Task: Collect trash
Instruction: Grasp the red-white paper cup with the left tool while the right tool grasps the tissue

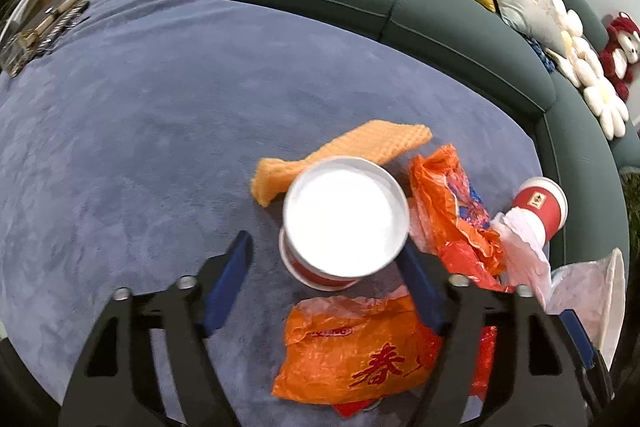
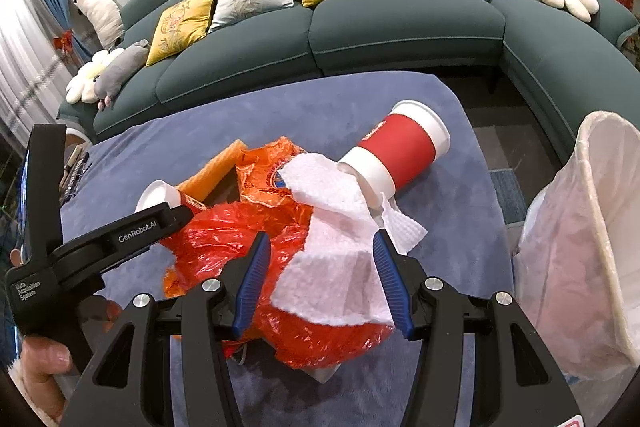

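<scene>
Crumpled orange plastic bags point(image 2: 256, 267) lie nearest, heaped near the table's point(image 1: 120, 147) front right corner on its blue-grey plush cover. Over them the right hand-held gripper point(image 2: 320, 279) hangs released, its blue fingers either side of a white paper towel point(image 2: 336, 251). That towel spills from a tipped red paper cup point(image 2: 400, 147) near the right edge. Beyond that edge stands a bin lined with a white bag point(image 2: 580, 247). Left hand-held gripper point(image 1: 328, 267) is also released, with a second red cup point(image 1: 346, 215), empty, between its fingers. Behind the table curves a green sofa point(image 2: 400, 27) with cushions.
</scene>
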`<state>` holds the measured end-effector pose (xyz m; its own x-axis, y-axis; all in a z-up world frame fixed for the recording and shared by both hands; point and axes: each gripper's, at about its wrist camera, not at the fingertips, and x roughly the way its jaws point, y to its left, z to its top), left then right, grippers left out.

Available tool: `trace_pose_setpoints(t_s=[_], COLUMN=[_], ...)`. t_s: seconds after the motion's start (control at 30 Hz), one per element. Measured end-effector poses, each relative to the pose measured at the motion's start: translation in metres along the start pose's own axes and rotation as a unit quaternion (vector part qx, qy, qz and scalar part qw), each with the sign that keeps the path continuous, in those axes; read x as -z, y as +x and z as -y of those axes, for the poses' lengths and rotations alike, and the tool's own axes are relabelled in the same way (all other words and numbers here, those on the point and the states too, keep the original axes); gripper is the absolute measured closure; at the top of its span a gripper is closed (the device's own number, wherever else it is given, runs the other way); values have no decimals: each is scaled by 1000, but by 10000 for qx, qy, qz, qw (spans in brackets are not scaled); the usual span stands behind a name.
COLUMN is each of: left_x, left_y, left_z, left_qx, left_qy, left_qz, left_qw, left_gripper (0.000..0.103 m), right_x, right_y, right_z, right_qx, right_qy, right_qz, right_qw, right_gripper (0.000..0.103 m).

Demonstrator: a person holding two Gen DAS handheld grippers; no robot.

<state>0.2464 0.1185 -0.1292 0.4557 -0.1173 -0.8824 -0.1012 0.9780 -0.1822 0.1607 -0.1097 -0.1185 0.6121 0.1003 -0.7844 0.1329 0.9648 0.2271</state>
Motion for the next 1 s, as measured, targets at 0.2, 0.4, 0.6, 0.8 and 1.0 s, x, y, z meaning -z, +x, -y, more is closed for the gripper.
trace_pose_setpoints(t_s=[0.2,0.4,0.6,0.8,1.0], left_x=[6,17,26,27,26], left_y=[-11,-32,-64,-100,-132], left_z=[9,8,10,12,19], left_qx=[-110,-133,-88,-32,40], left_qy=[275,299,303,275,268], left_qz=[168,311,523,795,1064], left_qw=[9994,9990,9981,9964,9940], left_gripper=[51,51,51,51,51], right_x=[5,13,10,2,-2], right_y=[3,-9,-39,-75,-109], right_z=[6,12,15,16,18], right_qx=[-4,-63,-180,-355,-477], right_qy=[29,100,124,233,240], right_qz=[-100,-126,182,535,857], right_qw=[9999,9999,9996,9977,9949], right_gripper=[66,95,99,99,99])
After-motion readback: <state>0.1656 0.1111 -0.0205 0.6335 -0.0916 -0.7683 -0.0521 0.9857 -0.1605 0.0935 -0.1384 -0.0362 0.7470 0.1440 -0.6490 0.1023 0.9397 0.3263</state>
